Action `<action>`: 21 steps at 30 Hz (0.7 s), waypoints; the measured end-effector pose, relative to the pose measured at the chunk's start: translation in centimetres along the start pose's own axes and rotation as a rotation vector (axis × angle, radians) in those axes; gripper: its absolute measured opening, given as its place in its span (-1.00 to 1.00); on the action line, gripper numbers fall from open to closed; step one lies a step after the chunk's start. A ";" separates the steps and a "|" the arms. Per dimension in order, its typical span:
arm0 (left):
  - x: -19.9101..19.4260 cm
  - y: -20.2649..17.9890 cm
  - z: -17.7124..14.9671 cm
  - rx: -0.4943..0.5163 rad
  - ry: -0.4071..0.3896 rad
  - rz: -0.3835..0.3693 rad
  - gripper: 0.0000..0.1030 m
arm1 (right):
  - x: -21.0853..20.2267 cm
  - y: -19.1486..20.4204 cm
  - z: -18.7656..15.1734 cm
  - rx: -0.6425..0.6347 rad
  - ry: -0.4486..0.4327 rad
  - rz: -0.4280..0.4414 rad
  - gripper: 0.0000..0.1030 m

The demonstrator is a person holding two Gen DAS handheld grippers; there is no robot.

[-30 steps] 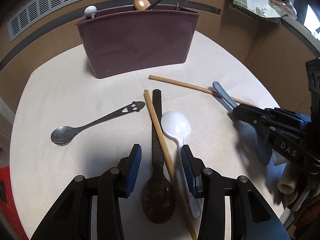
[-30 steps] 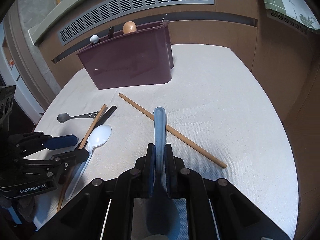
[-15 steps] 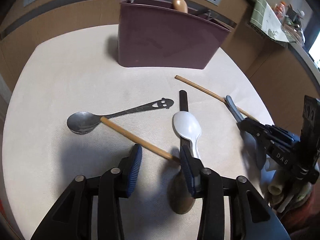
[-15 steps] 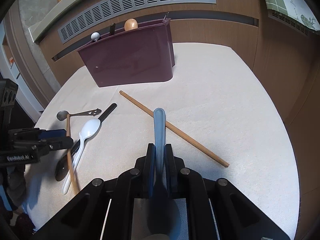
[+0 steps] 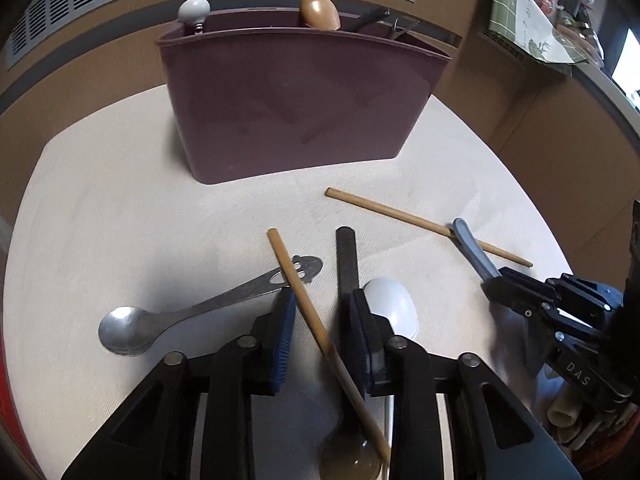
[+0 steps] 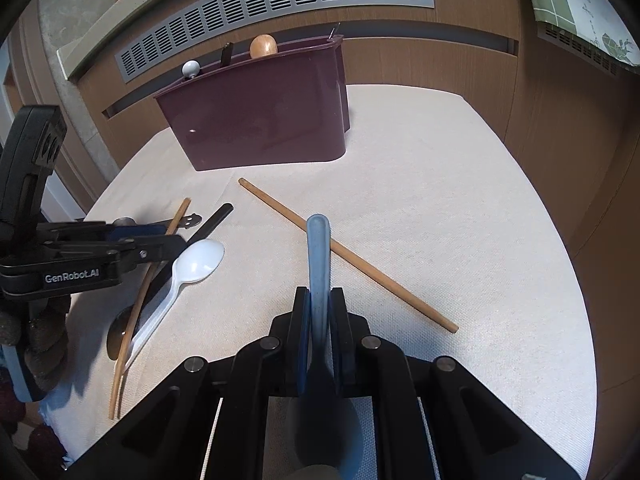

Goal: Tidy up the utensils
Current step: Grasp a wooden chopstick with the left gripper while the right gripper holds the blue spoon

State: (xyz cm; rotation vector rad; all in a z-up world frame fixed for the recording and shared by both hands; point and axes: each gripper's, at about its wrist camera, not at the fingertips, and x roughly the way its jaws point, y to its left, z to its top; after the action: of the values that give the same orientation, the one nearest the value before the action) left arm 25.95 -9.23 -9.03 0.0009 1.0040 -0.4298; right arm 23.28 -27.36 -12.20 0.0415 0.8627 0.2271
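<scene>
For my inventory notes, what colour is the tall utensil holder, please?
Dark maroon plastic utensil holder; clearest in the left wrist view.

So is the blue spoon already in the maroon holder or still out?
Out: the blue spoon is clamped in the right gripper, short of the maroon holder.

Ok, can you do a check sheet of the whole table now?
Surface: cream cloth table, flat.
Job's things: maroon caddy partly filled; metal spoon, white spoon, dark spoon and one chopstick lying loose.
Clutter: nothing seen.
Tools: left tool has just been closing, second chopstick between its jaws, grip unclear; right tool shut on blue spoon.
Cables: nothing seen.
Surroundings: wood panels, vent grille.
</scene>
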 end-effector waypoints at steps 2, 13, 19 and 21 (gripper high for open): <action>-0.1 0.1 0.0 0.014 0.007 -0.012 -0.65 | 0.2 0.0 0.1 -0.002 0.010 -0.006 -0.79; -2.4 3.1 -2.2 0.029 0.018 0.003 -0.69 | 2.1 2.2 1.9 -0.092 0.072 -0.034 -0.20; -2.2 3.5 -2.1 -0.025 0.027 0.002 -0.68 | 2.5 3.0 1.9 -0.130 0.063 -0.045 -0.28; -2.0 3.1 -1.9 -0.025 0.027 0.013 -0.68 | 2.3 3.0 1.8 -0.132 0.058 -0.051 -0.78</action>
State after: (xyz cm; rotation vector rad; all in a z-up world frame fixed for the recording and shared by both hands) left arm 24.57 -5.28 -9.05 -0.0089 1.0348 -0.4065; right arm 25.56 -23.89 -12.33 -0.1109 0.9038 0.2379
